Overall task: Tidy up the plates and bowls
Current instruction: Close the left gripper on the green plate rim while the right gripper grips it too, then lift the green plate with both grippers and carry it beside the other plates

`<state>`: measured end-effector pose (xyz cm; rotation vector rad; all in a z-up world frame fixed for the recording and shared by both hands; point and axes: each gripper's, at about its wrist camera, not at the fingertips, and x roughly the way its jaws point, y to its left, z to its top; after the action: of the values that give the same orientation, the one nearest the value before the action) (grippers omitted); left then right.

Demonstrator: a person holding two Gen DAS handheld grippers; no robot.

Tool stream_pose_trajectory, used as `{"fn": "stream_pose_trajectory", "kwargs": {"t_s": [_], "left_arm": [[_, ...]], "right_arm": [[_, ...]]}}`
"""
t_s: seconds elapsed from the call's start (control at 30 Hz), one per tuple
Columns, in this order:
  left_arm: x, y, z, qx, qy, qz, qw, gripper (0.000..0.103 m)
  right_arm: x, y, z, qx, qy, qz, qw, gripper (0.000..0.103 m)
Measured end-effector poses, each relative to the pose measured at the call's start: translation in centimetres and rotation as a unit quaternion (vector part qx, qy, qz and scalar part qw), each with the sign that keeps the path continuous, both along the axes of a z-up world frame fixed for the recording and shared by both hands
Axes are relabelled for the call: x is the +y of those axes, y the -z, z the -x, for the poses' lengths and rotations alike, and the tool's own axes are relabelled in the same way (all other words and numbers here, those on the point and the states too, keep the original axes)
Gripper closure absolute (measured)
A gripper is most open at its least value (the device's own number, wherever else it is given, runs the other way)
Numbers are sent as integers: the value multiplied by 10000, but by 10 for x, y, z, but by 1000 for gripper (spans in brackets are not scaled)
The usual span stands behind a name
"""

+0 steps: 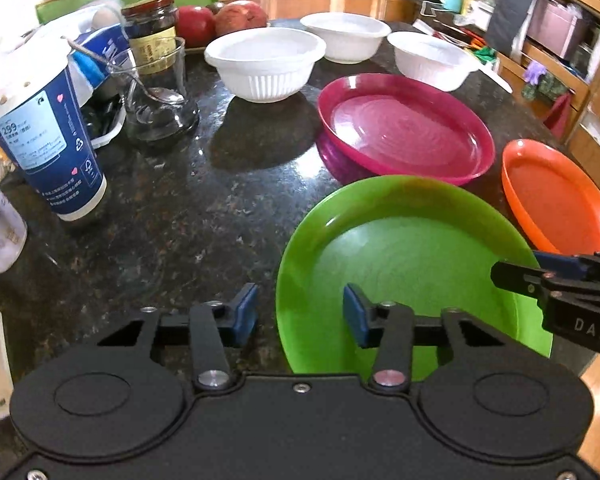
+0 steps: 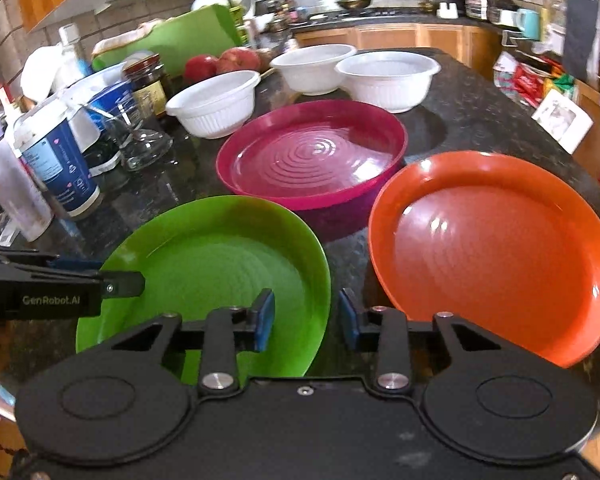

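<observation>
A green plate [image 1: 400, 248] [image 2: 220, 248] lies nearest me on the dark stone counter [image 1: 188, 216]. My left gripper [image 1: 300, 314] straddles its left rim, one blue pad on each side, with gaps showing. My right gripper [image 2: 306, 320] straddles the right rim in the same way, its pads apart from the plate. Each gripper also shows in the other's view, the right gripper [image 1: 516, 276] and the left gripper [image 2: 120, 280]. A magenta plate [image 1: 404, 128] [image 2: 312, 152] lies behind the green one. An orange plate [image 1: 556, 196] [image 2: 492, 248] lies to the right. Three white bowls [image 1: 264, 60] [image 1: 346, 36] [image 1: 432, 56] stand at the back.
On the left stand a blue paper cup [image 1: 48, 136], a glass holding a spoon [image 1: 156, 96] and a dark jar [image 1: 152, 28]. Red fruit [image 1: 216, 16] lies behind the bowls. The counter's edge [image 2: 560, 152] runs just right of the orange plate.
</observation>
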<state>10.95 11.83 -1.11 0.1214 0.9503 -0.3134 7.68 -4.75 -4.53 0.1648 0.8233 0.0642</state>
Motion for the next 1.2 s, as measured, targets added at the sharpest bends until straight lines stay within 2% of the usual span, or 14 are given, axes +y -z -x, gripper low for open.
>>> {"fn": "stream_pose_trajectory", "kwargs": {"t_s": [0.13,0.2,0.4,0.5,0.83,1.2], "left_arm": [[1,-1,-1,75,-237,29,9997,69],[2,-1,0,94,-358,34,9993,73],[5,-1,8,125,-661,30,9977,74],[10,-2,14,160,-773,73,9969,80],[45,-4,29,62,-1263,-25,9920,81],[91,-7,23,-157,-1664,-70,9859,81]], "right_arm": [[-2,0,-10,35,-238,-6,9997,76],[-4,0,-14,55,-352,-11,9994,78],[-6,-2,-22,146,-623,-26,9979,81],[-3,-1,-24,140,-721,0,9973,82],[34,-2,-38,119,-1190,-34,9928,84],[89,-1,-68,15,-1499,159,9886,84]]}}
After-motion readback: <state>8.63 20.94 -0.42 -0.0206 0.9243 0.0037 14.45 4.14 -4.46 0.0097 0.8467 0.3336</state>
